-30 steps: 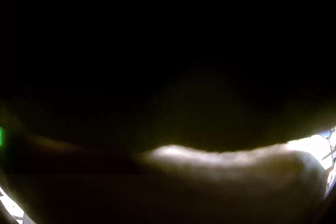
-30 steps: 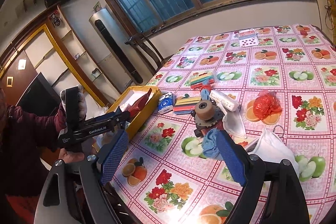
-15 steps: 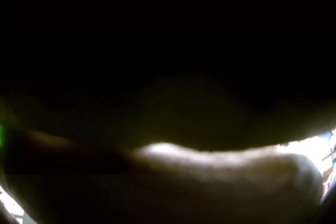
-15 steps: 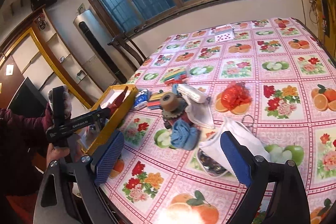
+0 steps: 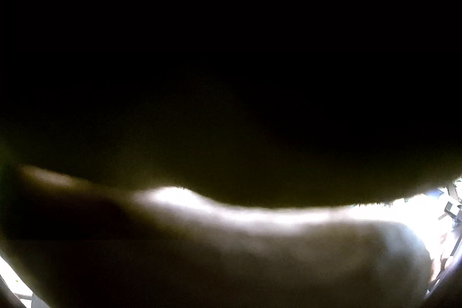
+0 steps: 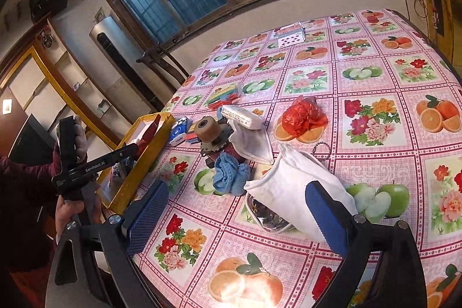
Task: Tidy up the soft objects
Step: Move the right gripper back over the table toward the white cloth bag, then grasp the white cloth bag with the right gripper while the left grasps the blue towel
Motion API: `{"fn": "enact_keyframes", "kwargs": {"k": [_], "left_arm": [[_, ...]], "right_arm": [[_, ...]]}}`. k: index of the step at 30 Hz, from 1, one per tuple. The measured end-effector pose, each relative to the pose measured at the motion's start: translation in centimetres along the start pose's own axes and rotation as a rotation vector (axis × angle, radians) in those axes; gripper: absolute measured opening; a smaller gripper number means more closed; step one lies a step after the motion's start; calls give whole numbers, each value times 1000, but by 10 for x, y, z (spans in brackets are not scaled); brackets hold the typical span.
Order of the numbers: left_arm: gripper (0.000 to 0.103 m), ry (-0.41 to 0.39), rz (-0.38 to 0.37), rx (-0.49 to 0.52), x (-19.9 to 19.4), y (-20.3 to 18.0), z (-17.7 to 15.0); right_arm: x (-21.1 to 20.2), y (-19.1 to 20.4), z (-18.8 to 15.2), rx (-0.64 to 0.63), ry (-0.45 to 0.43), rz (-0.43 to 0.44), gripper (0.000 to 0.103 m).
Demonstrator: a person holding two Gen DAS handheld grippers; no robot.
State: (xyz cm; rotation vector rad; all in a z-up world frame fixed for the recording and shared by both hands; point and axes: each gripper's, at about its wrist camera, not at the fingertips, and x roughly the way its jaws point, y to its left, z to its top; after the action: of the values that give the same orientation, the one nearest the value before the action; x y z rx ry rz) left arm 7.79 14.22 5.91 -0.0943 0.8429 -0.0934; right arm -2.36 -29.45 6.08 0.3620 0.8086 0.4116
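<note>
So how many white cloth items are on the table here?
2: one white cloth in the clutter by the tape roll, one white cloth draped over a clear pouch nearer the right gripper. Others may be hidden.

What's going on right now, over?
Right gripper open, empty, above table edge. Left gripper's camera blacked out, state unknown. White cloth and blue cloth ahead, path clear.

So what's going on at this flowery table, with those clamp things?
A person holds a two-finger tool in each hand. The right gripper hovers open over the fruit-print tablecloth, just before a white cloth pouch and a crumpled blue knitted cloth. The left gripper reaches into a yellow box; its own camera is blocked and dark.
</note>
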Motion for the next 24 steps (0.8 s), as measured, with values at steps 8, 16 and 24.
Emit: {"fn": "enact_keyframes", "kwargs": {"k": [8,16,24], "left_arm": [[85,8,-18,3,-1,6,7],[85,31,-40,34,-1,5,10],[85,183,-166,75,27,-25,4]], "right_arm": [[3,-1,1,-22,16,-19,98],[20,-18,-5,-50,68,-71,100],[37,-36,-8,-151,128,-118,102]]}}
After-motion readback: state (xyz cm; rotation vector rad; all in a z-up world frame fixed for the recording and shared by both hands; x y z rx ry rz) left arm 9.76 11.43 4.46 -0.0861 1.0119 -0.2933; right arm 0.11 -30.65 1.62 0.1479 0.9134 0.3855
